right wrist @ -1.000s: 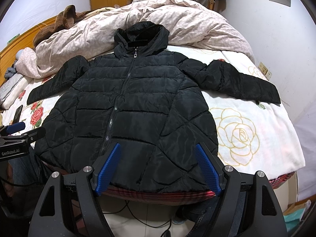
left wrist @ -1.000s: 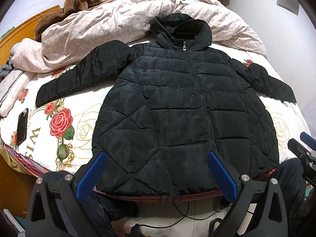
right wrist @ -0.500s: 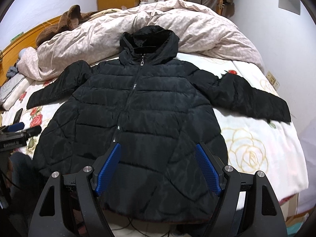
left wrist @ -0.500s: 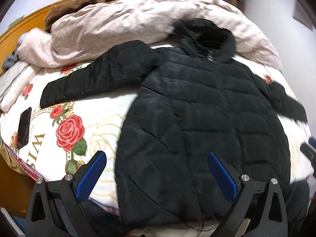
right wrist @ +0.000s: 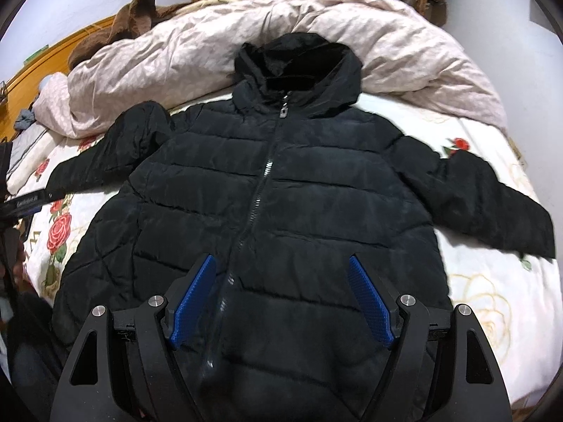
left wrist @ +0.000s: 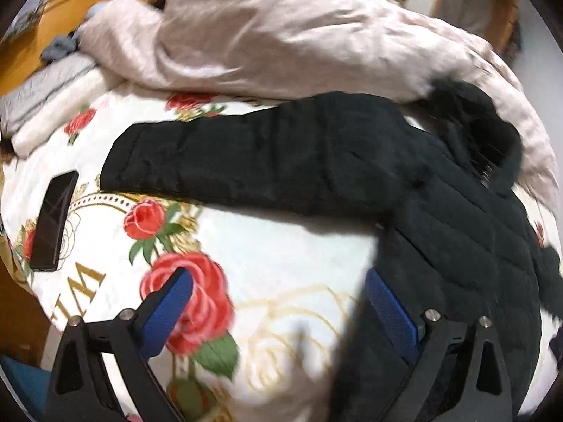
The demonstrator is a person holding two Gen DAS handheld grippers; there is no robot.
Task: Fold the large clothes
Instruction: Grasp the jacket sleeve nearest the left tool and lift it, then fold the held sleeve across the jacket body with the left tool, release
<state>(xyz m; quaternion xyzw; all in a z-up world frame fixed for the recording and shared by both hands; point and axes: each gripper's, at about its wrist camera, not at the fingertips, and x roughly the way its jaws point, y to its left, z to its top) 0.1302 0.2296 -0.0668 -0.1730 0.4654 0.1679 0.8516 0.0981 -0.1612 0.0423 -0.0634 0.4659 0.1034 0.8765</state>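
Black quilted hooded jacket (right wrist: 281, 204) lies zipped and spread flat on rose-printed bedsheet (left wrist: 281, 256); its hem is hidden behind the right gripper (right wrist: 281, 299). Left gripper (left wrist: 278, 309), just narrowing slightly, and right gripper both gape, holding nothing. Left view is motion-blurred.

- My left cam tilts down over the bedsheet (left wrist: 281, 246), close in, jacket (left wrist: 457, 228) off to its right.
- My right cam hangs over the jacket (right wrist: 281, 193), facing the headboard end.
- Both catch its left sleeve (left wrist: 246, 168).
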